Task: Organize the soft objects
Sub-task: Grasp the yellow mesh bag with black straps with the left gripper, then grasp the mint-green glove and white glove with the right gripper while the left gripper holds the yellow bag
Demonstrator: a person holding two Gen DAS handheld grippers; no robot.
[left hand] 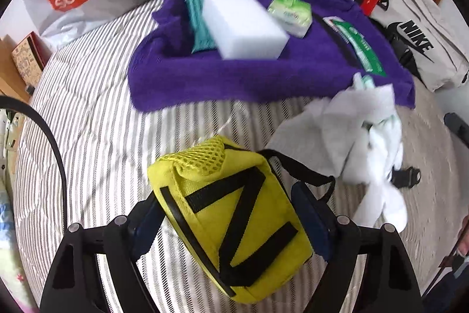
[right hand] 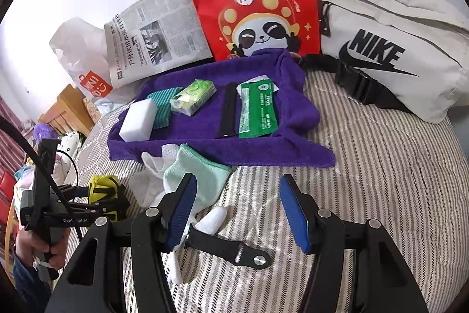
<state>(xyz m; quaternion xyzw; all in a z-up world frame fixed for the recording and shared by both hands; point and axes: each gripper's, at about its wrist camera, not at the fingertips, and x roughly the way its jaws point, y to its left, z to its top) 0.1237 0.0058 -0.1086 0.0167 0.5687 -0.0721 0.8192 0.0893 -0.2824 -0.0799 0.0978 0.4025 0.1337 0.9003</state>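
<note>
I hold a claw in each hand over a striped bed (left hand: 88, 113).

My left claw (left hand: 234, 228) points steeply down, and a yellow pouch (left hand: 231, 222) with black straps sits between its two blue pads. The pouch's long axis runs slantwise from upper left to lower right across the gap, not straight across it. Both pads lie against or very near its sides; I judge that the claw grips it, though blur makes the contact hard to confirm. In the right wrist view the same pouch (right hand: 102, 189) shows at far left, inside that claw.

My right claw (right hand: 237, 210) stands open with nothing between its pads. A mint and white sock bundle (right hand: 193, 178) lies just ahead and to the left of it, touching or just behind the left pad. A black strap (right hand: 231, 251) lies on the bed near the base of the claw.

Beyond the socks lies a purple towel (right hand: 205, 137), spread flat on the bed. On it rest a white sponge (right hand: 137, 119), a green tissue pack (right hand: 193, 96) and a green sachet (right hand: 258, 110).

The towel lies ahead of both claws. From the left claw it is up and slightly right, well apart from the pouch. For the socks, the right claw is the nearer one.
</note>
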